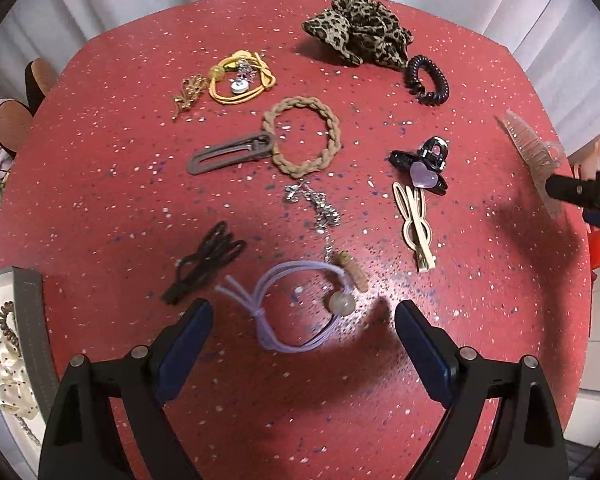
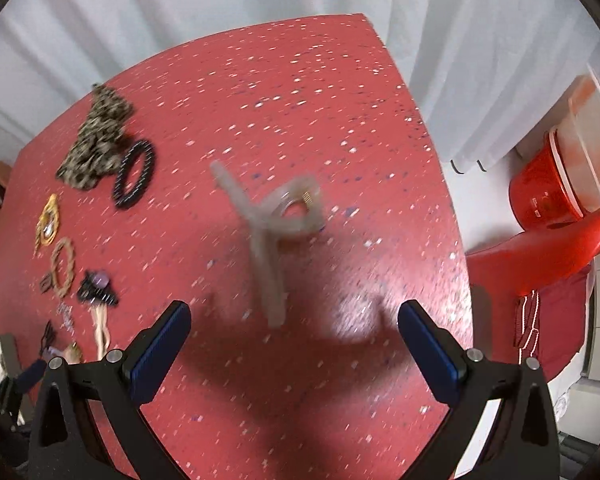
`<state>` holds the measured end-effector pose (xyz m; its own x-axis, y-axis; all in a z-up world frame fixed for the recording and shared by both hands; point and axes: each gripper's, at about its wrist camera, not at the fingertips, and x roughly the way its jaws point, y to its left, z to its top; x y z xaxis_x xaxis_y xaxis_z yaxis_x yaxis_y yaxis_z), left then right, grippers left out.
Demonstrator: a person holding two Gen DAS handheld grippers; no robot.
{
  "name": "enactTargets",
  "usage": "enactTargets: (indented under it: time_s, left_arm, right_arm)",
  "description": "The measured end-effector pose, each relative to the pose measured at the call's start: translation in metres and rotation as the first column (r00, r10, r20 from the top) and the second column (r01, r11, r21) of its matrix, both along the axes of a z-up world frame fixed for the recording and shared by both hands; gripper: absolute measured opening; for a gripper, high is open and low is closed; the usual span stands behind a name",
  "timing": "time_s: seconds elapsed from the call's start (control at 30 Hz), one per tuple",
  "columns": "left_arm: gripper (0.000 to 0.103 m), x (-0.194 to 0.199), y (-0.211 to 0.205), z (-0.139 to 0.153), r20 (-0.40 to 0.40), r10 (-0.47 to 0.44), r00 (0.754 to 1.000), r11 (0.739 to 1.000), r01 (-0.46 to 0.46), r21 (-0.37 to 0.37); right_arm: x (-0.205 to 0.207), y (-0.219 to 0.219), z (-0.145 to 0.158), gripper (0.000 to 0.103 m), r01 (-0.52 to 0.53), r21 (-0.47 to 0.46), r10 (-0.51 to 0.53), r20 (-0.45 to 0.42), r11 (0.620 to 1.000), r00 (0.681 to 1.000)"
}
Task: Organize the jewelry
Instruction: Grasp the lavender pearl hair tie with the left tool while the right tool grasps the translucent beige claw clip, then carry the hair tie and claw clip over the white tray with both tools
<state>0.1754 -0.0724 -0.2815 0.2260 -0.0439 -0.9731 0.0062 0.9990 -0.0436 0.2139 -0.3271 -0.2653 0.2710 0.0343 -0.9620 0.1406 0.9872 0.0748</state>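
The left gripper [image 1: 304, 322] hangs with its blue-padded fingers [image 1: 188, 344] spread wide and grasping nothing; between them, on the red speckled tabletop [image 1: 480, 300], lies a lilac elastic hair tie with a pale round bead [image 1: 300, 312], touching neither pad; just beyond it a silver charm chain [image 1: 320, 208] runs up toward a tan braided hair ring [image 1: 302, 136], which touches a flat grey snap clip [image 1: 228, 154]; to the left of the chain sits a bundle of black hair elastics [image 1: 208, 260]; to the right, a cream bunny-shaped clip [image 1: 416, 224] lies just beside a black claw clip with a lilac heart [image 1: 422, 166]; farther off are a yellow elastic tie with charms [image 1: 240, 78], a small gold brooch [image 1: 186, 96], a black spiral coil tie [image 1: 428, 80] and a leopard-print fabric scrunchie [image 1: 360, 28]; at the left edge a grey-rimmed white tray [image 1: 30, 320] holds a cream dotted scrunchie [image 1: 14, 392].

The right gripper [image 2: 294, 330] is likewise spread wide and released; ahead of its fingers, in the right wrist view, a translucent plastic claw clip [image 2: 272, 224] shows heavily blurred over the tabletop, and whether it rests on the surface cannot be told; a red plastic chair [image 2: 548, 248] stands beyond the table's right edge.
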Motion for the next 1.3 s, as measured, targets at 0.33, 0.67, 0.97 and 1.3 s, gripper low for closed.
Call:
enactTargets:
  time_s: [0.33, 0.67, 0.97, 1.3]
  left_arm:
    - [0.094, 0.006, -0.018, -0.013, 0.009, 0.001, 1.0, 1.0, -0.001, 0.027]
    - [0.063, 0.005, -0.028, -0.008, 0.028, -0.007, 1.0, 1.0, 0.006, 0.023]
    - [0.018, 0.0, -0.005, 0.002, 0.03, -0.008, 1.0, 1.0, 0.008, -0.01]
    - [0.018, -0.022, 0.015, 0.019, 0.054, -0.016, 0.998, 0.998, 0.019, -0.061]
  right_arm:
    - [0.032, 0.004, -0.014, 0.103, -0.066, -0.026, 0.066, 0.02, 0.997, 0.998]
    - [0.044, 0.015, -0.012, 0.049, -0.118, -0.053, 0.12, 0.039, 0.992, 0.992]
    - [0.024, 0.016, -0.001, 0.048, -0.119, -0.035, 0.121, 0.056, 0.992, 0.991]
    - [0.002, 0.044, 0.008, 0.048, -0.153, 0.017, 0.152, 0.048, 0.988, 0.987]
